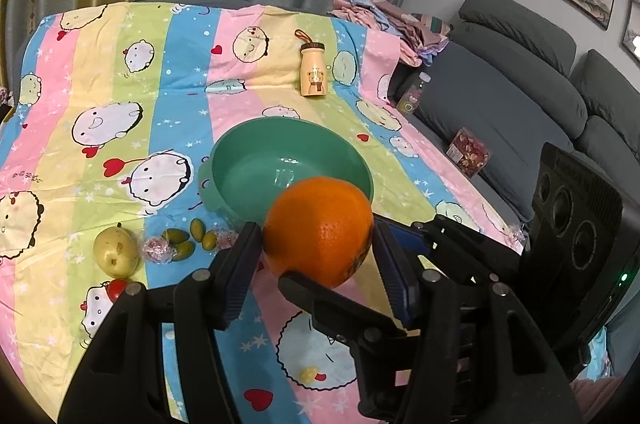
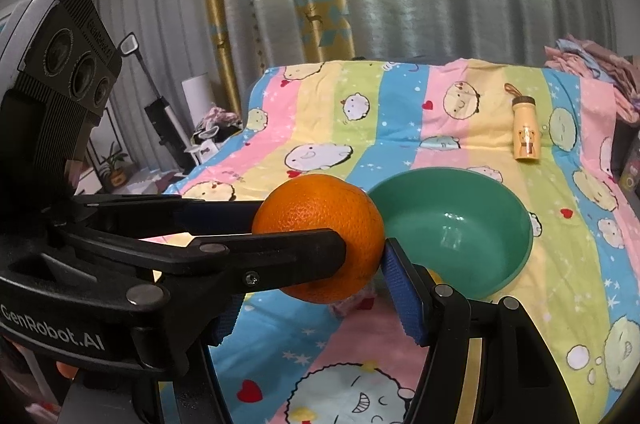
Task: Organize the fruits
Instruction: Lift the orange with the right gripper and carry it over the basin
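Note:
An orange is held in the air just in front of an empty green bowl. My left gripper and my right gripper both close on this orange, their fingers crossing around it. In the right wrist view the left gripper's black fingers come in from the left, and the bowl sits just behind the orange. A yellow-green pear, several small green fruits and a red fruit lie on the cloth left of the left gripper.
A striped cartoon cloth covers the table. A small yellow bear bottle stands beyond the bowl. Wrapped candies lie among the green fruits. A grey sofa with boxes is to the right, curtains behind.

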